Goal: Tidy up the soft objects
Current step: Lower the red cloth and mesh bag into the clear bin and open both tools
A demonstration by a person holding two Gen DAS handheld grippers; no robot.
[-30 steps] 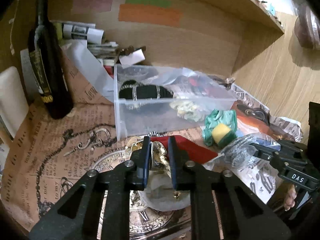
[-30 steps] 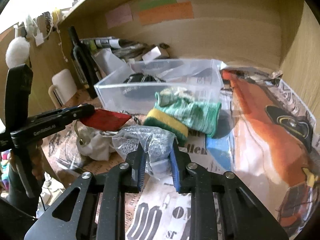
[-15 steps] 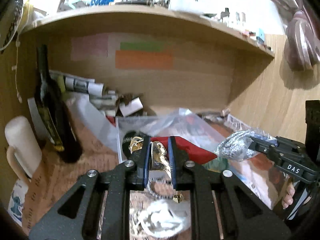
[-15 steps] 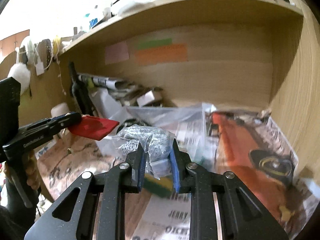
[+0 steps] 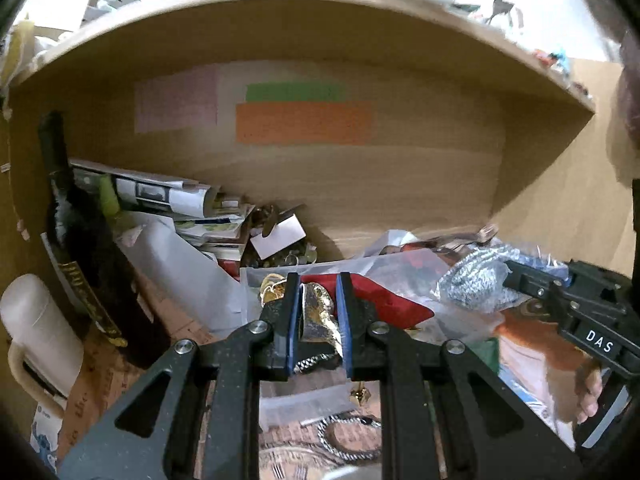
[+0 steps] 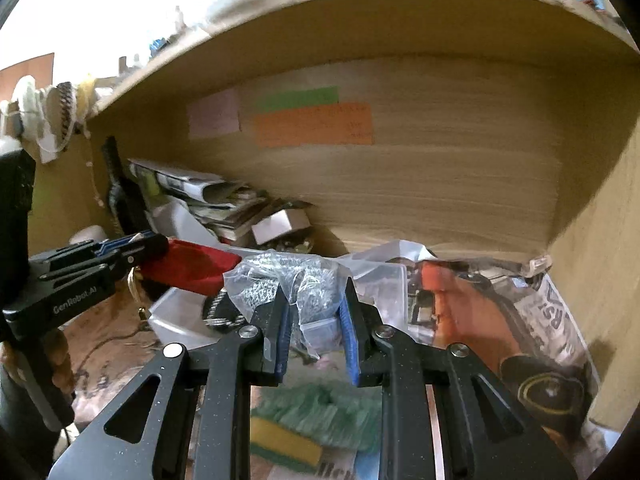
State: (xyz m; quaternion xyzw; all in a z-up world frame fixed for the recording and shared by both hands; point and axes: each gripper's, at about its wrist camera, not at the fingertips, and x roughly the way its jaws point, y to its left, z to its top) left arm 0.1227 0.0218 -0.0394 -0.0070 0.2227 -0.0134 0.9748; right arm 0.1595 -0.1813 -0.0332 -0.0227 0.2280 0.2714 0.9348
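My left gripper (image 5: pixel 318 322) is shut on a red and gold soft item (image 5: pixel 320 314), held in the air in front of the clear plastic bin (image 5: pixel 276 274). The red part also shows in the right wrist view (image 6: pixel 188 266), beside the left gripper (image 6: pixel 144 246). My right gripper (image 6: pixel 314 330) is shut on a crinkly clear bag of grey fabric (image 6: pixel 292 284), lifted above the bin (image 6: pixel 176 320); the bag also shows in the left wrist view (image 5: pixel 472 282). A green sock with a yellow cuff (image 6: pixel 316 420) lies on the newspaper below.
A dark wine bottle (image 5: pixel 84 248) and a white mug (image 5: pixel 36 344) stand at left. Rolled papers and clutter (image 5: pixel 180 208) pile against the back wall. A shelf (image 5: pixel 304 20) hangs overhead. Newspaper with an orange picture (image 6: pixel 472 312) covers the surface at right. A chain (image 5: pixel 348 440) lies below.
Both grippers have risen from the surface with their items and moved toward the bin. The white pouch and green sock dropped low or out of view.
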